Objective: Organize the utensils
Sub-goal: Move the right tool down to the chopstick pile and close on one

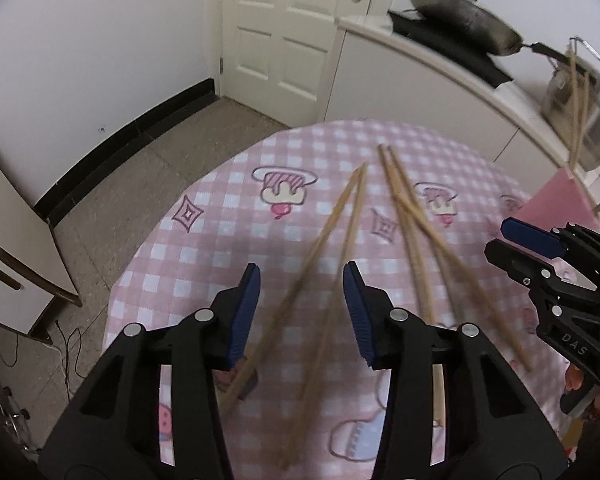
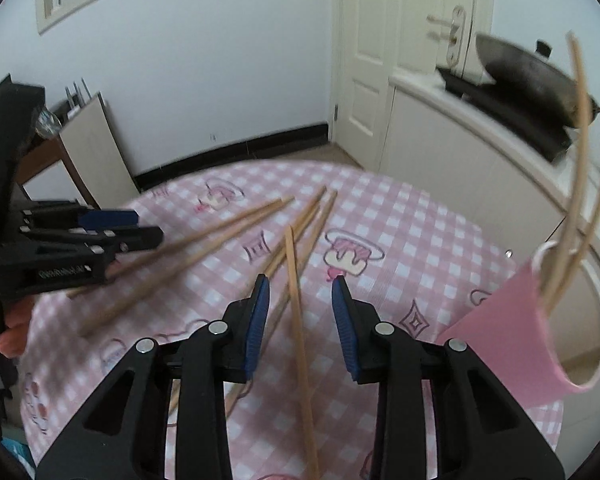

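Lying loose on the bench (image 1: 204,264), the chopsticks (image 1: 340,240) run between and past the left gripper (image 1: 300,276)'s half-open, empty jaws. Light, stiff and slick, they want a mid-shaft pinch. Right gripper (image 2: 300,292) straddles one stick (image 2: 298,320), narrower, untouched; cup (image 2: 512,340) to its right.

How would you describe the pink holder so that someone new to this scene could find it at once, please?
Start at the round table with the pink checked cloth. At its edge nearest the white counter stands the pink holder, a plain pink cup with a white rim. Unlike the loose chopsticks lying flat on the cloth, it already has a few chopsticks standing up in it.
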Demonstrator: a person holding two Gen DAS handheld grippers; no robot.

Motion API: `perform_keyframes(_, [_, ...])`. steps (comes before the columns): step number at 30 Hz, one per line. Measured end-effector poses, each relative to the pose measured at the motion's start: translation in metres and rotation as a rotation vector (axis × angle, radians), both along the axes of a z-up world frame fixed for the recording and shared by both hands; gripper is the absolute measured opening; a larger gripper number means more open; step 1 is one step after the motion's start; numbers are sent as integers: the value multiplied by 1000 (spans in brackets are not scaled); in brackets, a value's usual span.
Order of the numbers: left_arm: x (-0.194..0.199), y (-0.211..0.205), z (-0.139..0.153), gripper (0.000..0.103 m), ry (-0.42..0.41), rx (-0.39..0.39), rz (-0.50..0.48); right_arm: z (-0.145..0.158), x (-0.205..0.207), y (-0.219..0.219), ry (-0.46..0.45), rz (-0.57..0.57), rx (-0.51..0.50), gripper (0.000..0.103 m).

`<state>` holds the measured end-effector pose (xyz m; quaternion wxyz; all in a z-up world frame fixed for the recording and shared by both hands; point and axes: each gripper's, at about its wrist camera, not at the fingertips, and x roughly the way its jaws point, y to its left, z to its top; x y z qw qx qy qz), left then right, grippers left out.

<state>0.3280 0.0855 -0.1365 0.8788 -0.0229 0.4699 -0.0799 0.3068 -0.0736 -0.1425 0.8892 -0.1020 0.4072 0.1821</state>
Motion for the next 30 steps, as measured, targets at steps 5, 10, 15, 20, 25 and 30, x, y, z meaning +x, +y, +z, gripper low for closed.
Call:
perform_keyframes(5, [11,0,-12,39,26,30,-8,-17,9,1,35,7,-54,22])
perform_keyframes(10, [20,-4,-16,39,32,43,-12,-21,18,0,56,13,-52,21])
perform_keyframes(15, [32,-10,-20,39,38,64,-17,-22,28,5,57,24,-68,21])
perform_keyframes(20, [45,-15,-20,39,45,63,-23,-21,27,11,67,45,-69,21])
perform_keyframes(25, [54,-26,-21,39,44,94,-42,-27,27,14,64,51,-112,21])
perform_keyframes(30, [63,-34,-23,38,36,118,-42,-29,37,10,78,29,-101,16])
